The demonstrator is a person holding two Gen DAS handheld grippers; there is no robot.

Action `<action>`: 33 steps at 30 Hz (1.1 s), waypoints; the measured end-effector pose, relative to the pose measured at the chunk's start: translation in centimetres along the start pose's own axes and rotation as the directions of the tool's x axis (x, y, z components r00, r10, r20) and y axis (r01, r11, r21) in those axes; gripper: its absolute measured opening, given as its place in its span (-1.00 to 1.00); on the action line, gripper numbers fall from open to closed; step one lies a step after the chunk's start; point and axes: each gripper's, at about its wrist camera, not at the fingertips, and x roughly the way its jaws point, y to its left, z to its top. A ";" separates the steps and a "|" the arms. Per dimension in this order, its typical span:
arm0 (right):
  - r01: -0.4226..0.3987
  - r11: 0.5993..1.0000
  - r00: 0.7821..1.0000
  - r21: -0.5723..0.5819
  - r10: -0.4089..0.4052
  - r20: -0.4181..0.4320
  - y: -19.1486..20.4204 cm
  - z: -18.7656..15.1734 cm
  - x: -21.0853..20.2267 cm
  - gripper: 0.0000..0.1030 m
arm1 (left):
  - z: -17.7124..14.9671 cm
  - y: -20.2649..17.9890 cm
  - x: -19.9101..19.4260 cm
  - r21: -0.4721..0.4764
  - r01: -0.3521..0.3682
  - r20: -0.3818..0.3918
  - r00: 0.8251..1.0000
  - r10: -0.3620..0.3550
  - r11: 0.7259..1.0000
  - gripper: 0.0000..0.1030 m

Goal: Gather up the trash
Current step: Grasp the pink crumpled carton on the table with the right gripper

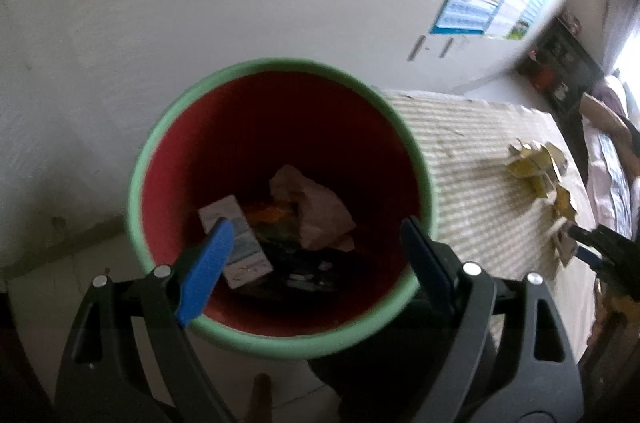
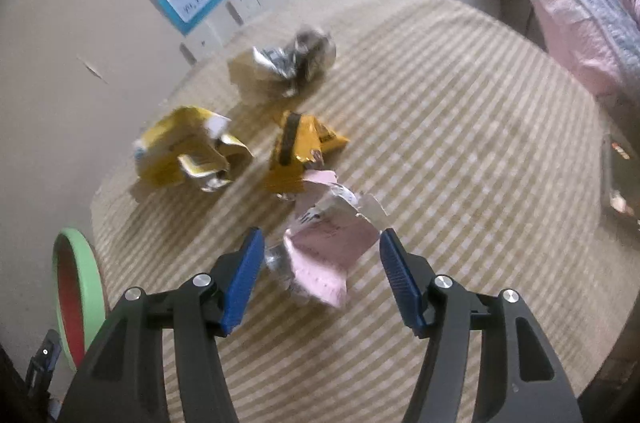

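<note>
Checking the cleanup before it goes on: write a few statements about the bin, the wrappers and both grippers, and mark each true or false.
1. The bin has a green rim and a red inside. True.
2. The bin is empty. False: a small white box and crumpled paper lie in it.
3. The left gripper holds a wrapper. False: it is open above the bin with nothing between its fingers.
4. The right gripper is open around a pink wrapper on the striped cloth. True.
5. All the wrappers on the cloth are pink. False: two are yellow, one silver and dark.
</note>
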 end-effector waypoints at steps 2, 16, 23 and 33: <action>-0.027 1.000 0.999 0.007 0.027 -0.025 -0.2 0.1 1.0 0.08 | 0.2 -1.8 0.0 0.053 0.008 -0.003 1.000 -0.008 0.999 0.61; -0.197 0.970 0.980 -0.141 0.197 -0.015 -1.7 -7.6 -5.7 -0.45 | 3.9 -16.7 4.2 0.342 0.158 -0.016 0.987 -0.162 0.927 0.61; -0.234 0.964 0.972 -0.125 0.230 -0.042 -2.5 -10.7 -5.5 -0.44 | 4.7 -25.1 8.1 0.538 0.129 0.003 0.988 -0.155 0.833 0.61; -0.318 0.940 0.948 -0.120 0.313 -0.062 -2.3 -10.5 -4.8 -0.43 | 6.4 -27.9 13.3 0.580 0.132 -0.109 0.991 -0.084 0.804 -0.10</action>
